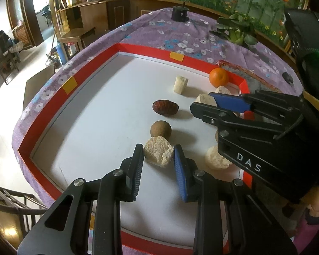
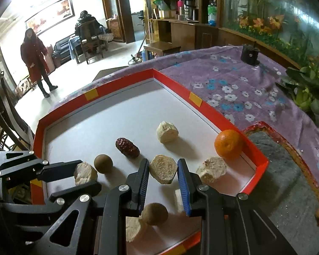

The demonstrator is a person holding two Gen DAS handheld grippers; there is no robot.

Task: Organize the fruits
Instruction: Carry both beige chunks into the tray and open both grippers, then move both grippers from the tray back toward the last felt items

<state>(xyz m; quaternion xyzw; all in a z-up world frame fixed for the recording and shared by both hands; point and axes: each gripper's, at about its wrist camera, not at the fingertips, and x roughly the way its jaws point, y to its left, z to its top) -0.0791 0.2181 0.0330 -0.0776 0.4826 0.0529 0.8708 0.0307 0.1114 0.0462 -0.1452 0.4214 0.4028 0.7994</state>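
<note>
A: What do the fruits lie on?

B: A white tray with a red rim (image 2: 212,114) on a purple flowered cloth (image 2: 244,89), in a wood-furnished room where a person in a red coat (image 2: 35,59) stands.

A: And inside the tray?

B: An orange (image 2: 228,144) in the corner, a red date (image 2: 127,147), a brown round fruit (image 2: 103,163) and pale chunks.

A: The tongs?

B: The left gripper (image 1: 158,155) grasps a pale chunk (image 1: 158,154) — the right gripper (image 2: 163,171) clamps another pale chunk (image 2: 163,169). Beside the tray sits a grey-lined basket (image 2: 276,155).
</note>
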